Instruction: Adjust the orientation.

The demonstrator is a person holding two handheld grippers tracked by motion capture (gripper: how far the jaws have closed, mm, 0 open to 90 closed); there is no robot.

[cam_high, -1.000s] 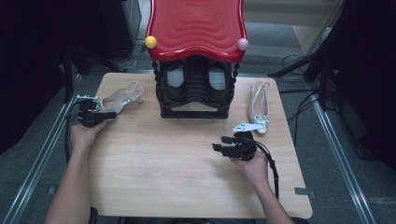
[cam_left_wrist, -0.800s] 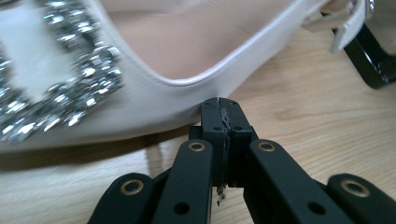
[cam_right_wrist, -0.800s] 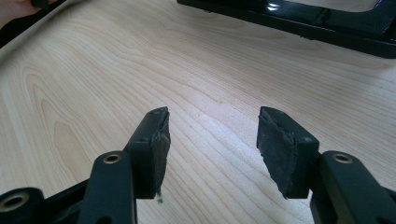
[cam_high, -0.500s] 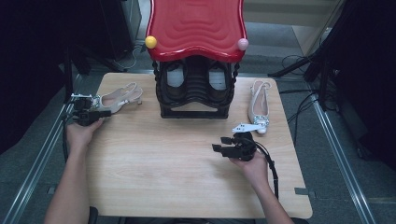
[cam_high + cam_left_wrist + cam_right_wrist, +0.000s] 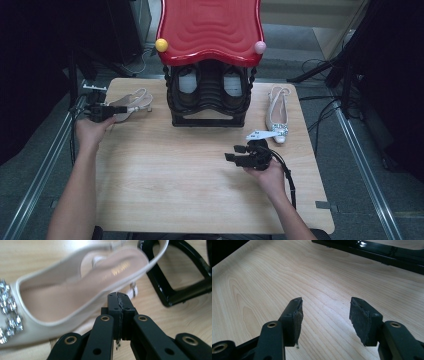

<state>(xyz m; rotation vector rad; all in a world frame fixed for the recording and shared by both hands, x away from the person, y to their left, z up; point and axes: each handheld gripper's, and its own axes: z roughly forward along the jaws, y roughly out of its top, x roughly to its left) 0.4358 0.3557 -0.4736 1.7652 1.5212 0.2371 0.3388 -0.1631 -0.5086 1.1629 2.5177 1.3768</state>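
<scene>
A: Where's the work at?

B: The left gripper has its jaws clamped on the side wall of the pale shoe at the bench's far left corner — looks like the pick-up step, the shoe blurred and seemingly tipped off the wood.

A: And the other side?

B: The right gripper waits over bare wood, jaws apart, nothing between them. Its twin shoe lies right of the black rack.

A: Next?

B: Probably carrying the held shoe to the rack — a level lift, or that thin-edge grip may slip.
</scene>
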